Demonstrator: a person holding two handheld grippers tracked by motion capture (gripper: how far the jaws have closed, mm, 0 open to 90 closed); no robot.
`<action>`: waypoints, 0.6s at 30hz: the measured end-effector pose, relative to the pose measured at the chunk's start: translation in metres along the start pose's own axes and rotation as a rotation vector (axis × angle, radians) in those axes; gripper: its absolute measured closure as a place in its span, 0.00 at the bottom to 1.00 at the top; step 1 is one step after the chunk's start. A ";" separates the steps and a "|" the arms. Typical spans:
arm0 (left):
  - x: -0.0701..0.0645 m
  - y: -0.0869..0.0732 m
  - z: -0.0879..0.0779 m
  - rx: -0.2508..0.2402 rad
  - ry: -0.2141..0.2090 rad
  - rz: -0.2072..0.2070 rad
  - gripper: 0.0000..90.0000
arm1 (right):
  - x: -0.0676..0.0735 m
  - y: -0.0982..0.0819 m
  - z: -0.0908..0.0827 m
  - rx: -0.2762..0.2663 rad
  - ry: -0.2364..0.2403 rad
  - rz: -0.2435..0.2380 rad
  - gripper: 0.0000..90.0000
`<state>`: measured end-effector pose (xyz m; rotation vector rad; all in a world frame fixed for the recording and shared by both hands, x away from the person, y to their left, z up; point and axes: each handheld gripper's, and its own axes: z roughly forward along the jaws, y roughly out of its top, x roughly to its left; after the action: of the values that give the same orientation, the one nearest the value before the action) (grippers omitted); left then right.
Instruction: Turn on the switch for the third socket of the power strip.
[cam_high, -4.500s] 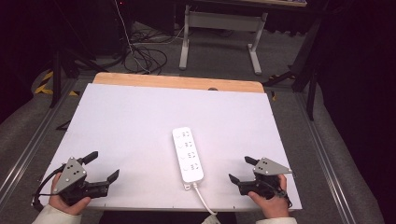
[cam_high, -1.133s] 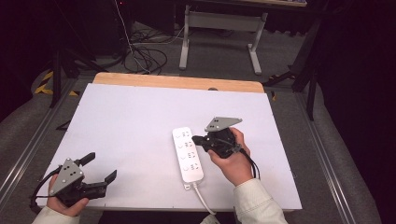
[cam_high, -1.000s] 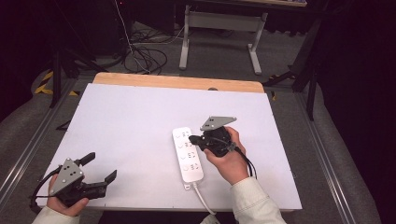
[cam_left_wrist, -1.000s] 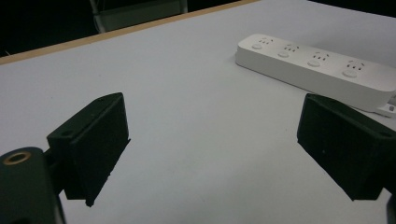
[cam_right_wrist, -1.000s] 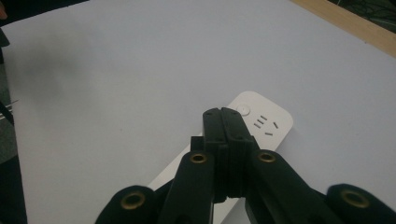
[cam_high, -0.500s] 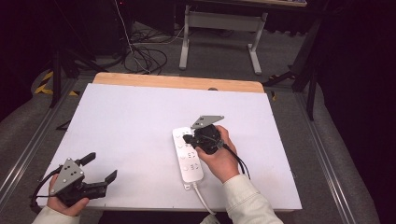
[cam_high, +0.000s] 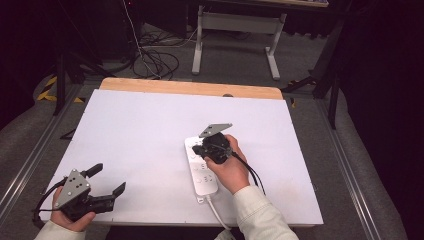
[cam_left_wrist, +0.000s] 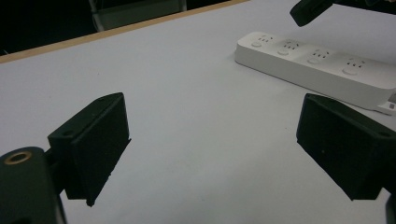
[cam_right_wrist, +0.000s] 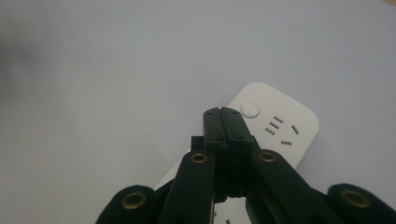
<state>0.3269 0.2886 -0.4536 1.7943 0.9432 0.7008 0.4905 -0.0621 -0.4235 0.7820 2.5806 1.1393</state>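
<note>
A wide white table (cam_high: 125, 130) is seen from above, with a strip of bare wood along its far edge and dark floor and cables beyond. Near the middle of the table, toward the person's side, a white power strip (cam_high: 199, 176) is laid flat. Its long axis runs from the near edge toward the far edge, and its cord is trailed off the near edge. A row of sockets, each with a round switch button beside it, is carried along its top.

The right gripper (cam_high: 200, 150) is held over the far end of the power strip, the hand lying above the strip's right side. In the right gripper view its two black jaws are pressed flat together with nothing pinched between them, and their joined tip (cam_right_wrist: 223, 114) is aimed down just beside the round button (cam_right_wrist: 251, 110) at the end of the power strip (cam_right_wrist: 280, 126). The button is placed slightly to the right of and just beyond the tip in that view; whether contact is made cannot be told.

The left gripper (cam_high: 107, 181) is held at the near left corner, well apart from the strip, with its jaws spread wide and empty. The right gripper is clearly the nearer one, so a press on the button is judged to be its job.
</note>
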 end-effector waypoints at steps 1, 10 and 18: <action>0.000 0.000 0.000 0.000 0.000 0.000 0.11 | 0.000 0.000 0.002 0.005 0.000 -0.002 1.00; 0.000 0.000 0.000 0.000 -0.002 0.000 0.11 | 0.000 -0.003 0.014 0.027 -0.004 0.009 1.00; 0.000 0.000 0.000 0.002 -0.002 0.004 0.11 | 0.001 -0.005 0.022 0.051 -0.007 0.005 1.00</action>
<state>0.3271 0.2882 -0.4537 1.7989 0.9399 0.7004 0.4967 -0.0507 -0.4426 0.8029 2.6125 1.0740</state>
